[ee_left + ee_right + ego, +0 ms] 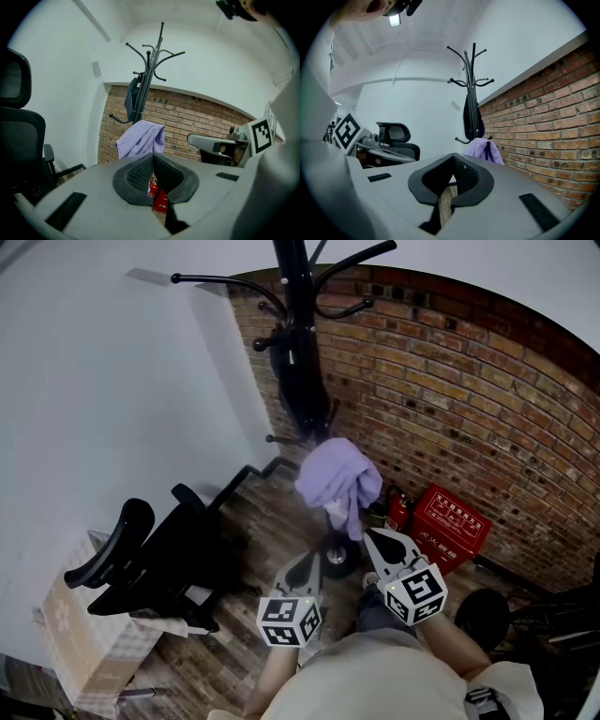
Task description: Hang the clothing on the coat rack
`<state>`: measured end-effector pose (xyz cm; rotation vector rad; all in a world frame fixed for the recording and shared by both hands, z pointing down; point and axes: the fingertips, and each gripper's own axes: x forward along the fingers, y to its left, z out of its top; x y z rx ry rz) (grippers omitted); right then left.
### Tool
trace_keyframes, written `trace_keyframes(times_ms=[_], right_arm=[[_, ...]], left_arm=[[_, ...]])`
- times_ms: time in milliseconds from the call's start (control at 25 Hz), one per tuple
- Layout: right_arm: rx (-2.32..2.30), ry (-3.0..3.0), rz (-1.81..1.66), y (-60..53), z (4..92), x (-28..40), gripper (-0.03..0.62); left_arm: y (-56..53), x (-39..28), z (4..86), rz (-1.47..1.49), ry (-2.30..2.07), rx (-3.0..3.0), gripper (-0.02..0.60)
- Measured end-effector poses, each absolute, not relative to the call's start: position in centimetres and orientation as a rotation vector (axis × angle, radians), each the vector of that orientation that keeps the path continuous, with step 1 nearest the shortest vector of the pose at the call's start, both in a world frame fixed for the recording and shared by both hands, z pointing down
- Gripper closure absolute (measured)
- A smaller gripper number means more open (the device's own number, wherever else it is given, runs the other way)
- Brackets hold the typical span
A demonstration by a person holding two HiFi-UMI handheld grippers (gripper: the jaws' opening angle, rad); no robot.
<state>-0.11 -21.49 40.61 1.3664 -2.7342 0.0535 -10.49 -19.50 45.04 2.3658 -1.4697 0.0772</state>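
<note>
Lavender clothing (337,479) draped on low hook of coat rack (298,334), far side, by brick wall (450,381). L hand-held gripper (307,566) & R hand-held gripper (375,540): jaws together, empty, near side, apart from clothing.

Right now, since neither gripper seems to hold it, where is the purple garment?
In the head view's centre, the purple garment hangs low on the black coat rack, before the brick wall, left of the red box.

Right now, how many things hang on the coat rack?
2. A lavender garment hangs low on the coat rack; a dark item hangs higher up. More may be hidden behind the pole.
</note>
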Motion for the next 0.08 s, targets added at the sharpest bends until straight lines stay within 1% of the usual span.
trace_keyframes(times_ms=[80], right_arm=[[1.358, -2.739, 0.052, -21.46, 40.62, -0.38, 0.597]], left_arm=[[-19.55, -10.60, 45.14, 0.078, -1.470, 2.361, 0.577]])
